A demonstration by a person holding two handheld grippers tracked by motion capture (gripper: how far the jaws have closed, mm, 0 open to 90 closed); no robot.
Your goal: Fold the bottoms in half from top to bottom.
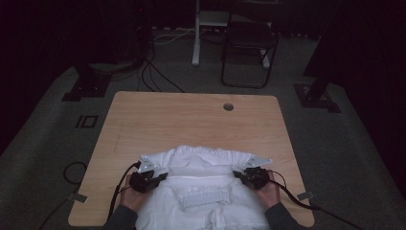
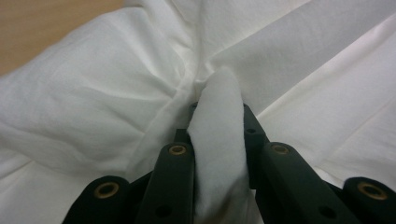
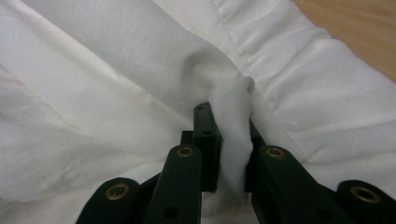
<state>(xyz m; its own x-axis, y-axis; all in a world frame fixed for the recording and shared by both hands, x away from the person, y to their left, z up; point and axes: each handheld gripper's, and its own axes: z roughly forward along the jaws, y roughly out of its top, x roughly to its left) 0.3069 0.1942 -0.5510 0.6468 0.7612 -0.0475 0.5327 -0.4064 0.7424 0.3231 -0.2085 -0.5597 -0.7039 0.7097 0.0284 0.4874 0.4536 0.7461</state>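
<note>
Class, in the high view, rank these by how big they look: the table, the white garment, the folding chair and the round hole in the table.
1. table
2. white garment
3. folding chair, though it sits farther away
4. round hole

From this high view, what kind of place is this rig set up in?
Probably a lab or recording studio, not a home: a lone wooden table on grey carpet, black curtains around it, stand bases and cables on the floor, a folding chair behind. Both tongs grip a white garment.
</note>
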